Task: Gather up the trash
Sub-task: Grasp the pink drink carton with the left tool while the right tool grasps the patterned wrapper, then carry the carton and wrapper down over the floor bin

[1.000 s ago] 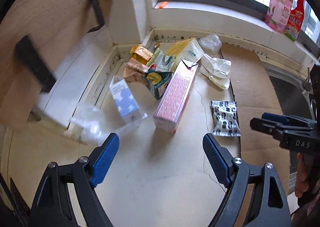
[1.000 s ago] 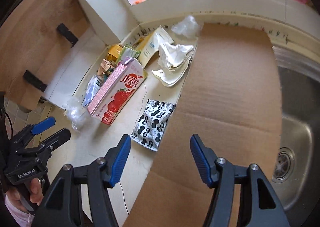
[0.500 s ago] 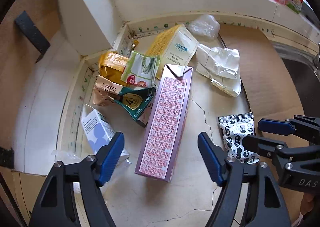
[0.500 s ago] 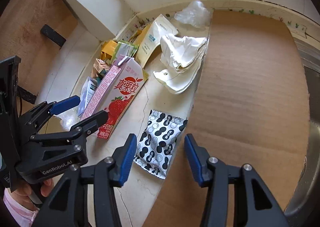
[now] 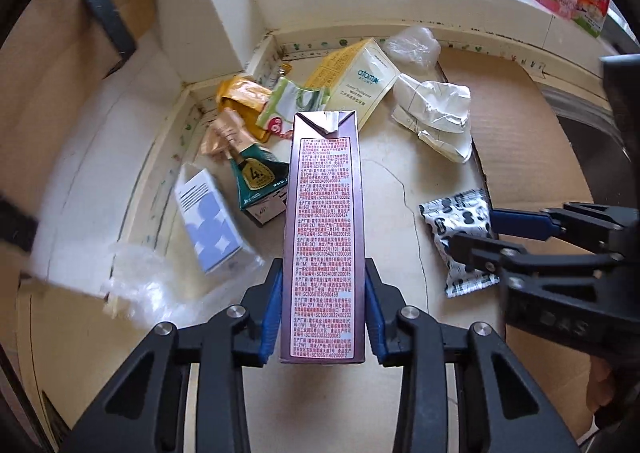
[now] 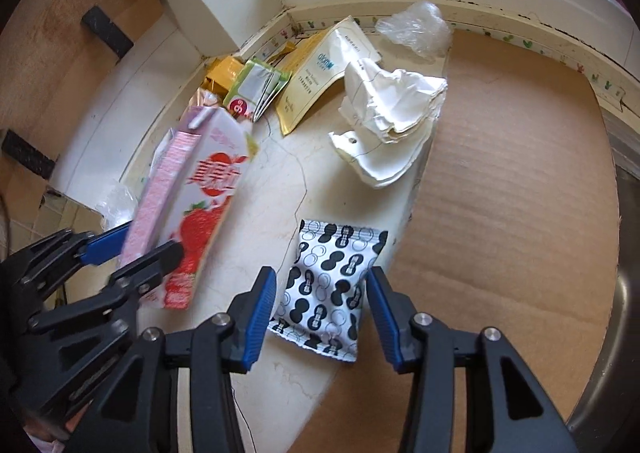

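Observation:
A tall pink strawberry milk carton (image 5: pixel 324 193) lies on the pale counter, and my left gripper (image 5: pixel 323 273) has its jaws closing on the carton's near end, blue pads against both long sides. In the right wrist view the carton (image 6: pixel 200 189) looks blurred between the left gripper (image 6: pixel 148 243). A black-and-white patterned snack packet (image 6: pixel 332 277) lies flat at the edge of the cardboard. My right gripper (image 6: pixel 322 281) straddles it, pads just beside its edges, not pressing. The left wrist view shows the packet (image 5: pixel 456 225) under the right gripper (image 5: pixel 476 231).
More litter fills the corner: crumpled white paper (image 6: pixel 392 121), a yellow-white pouch (image 6: pixel 320 73), clear plastic (image 6: pixel 416 27), a green box (image 5: pixel 256 181), a blue-white box (image 5: pixel 208 221). A cardboard sheet (image 6: pixel 512 193) covers the counter's right part, beside a steel sink (image 6: pixel 612 353).
My left gripper came forward and down over the pink carton and closed from wide open onto its sides. My right gripper dropped over the patterned packet and narrowed.

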